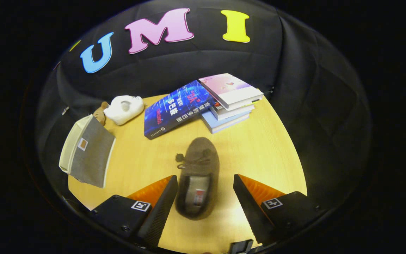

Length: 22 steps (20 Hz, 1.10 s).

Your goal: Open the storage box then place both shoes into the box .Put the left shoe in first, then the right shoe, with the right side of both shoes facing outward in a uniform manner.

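A brown suede shoe (198,173) with a tied lace lies on the yellow wooden table (259,155), its toe pointing away from me and its heel between my fingers. My gripper (205,183) is open; the left finger (162,204) almost touches the shoe's side, while the right finger (247,201) stands well apart from it. Off to the left, a grey fabric storage box (86,155) with a cream lining sits at the table's edge, its mouth open. Something brown (100,113) peeks out just behind the box.
A stack of books (231,102) lies beyond the shoe, with a blue book (178,107) leaning against it. A white crumpled object (124,108) rests at the back left, next to the box. Bare tabletop lies between the shoe and the box.
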Each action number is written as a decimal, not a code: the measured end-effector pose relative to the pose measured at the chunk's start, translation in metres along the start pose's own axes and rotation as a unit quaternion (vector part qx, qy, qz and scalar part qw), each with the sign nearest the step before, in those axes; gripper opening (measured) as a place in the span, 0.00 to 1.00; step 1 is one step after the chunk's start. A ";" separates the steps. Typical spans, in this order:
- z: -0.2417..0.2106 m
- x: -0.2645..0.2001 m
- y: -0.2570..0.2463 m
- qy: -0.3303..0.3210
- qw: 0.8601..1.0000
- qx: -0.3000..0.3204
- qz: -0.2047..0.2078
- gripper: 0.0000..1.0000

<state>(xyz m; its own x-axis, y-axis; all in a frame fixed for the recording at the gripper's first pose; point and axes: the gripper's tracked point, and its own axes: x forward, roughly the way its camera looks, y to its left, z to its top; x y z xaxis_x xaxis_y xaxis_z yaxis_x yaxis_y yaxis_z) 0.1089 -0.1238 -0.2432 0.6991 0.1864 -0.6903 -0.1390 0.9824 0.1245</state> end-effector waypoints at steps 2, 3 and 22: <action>-0.010 0.011 -0.008 0.004 1.000 -0.006 0.004 0.99; -0.015 0.018 -0.012 0.006 1.000 -0.007 0.003 0.99; -0.037 0.104 -0.006 0.063 0.998 0.024 -0.015 0.42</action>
<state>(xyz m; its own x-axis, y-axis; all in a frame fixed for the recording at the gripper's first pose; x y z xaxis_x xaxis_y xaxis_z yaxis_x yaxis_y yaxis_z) 0.1561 -0.1103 -0.3416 0.6091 0.1564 -0.7776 -0.0825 0.9875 0.1340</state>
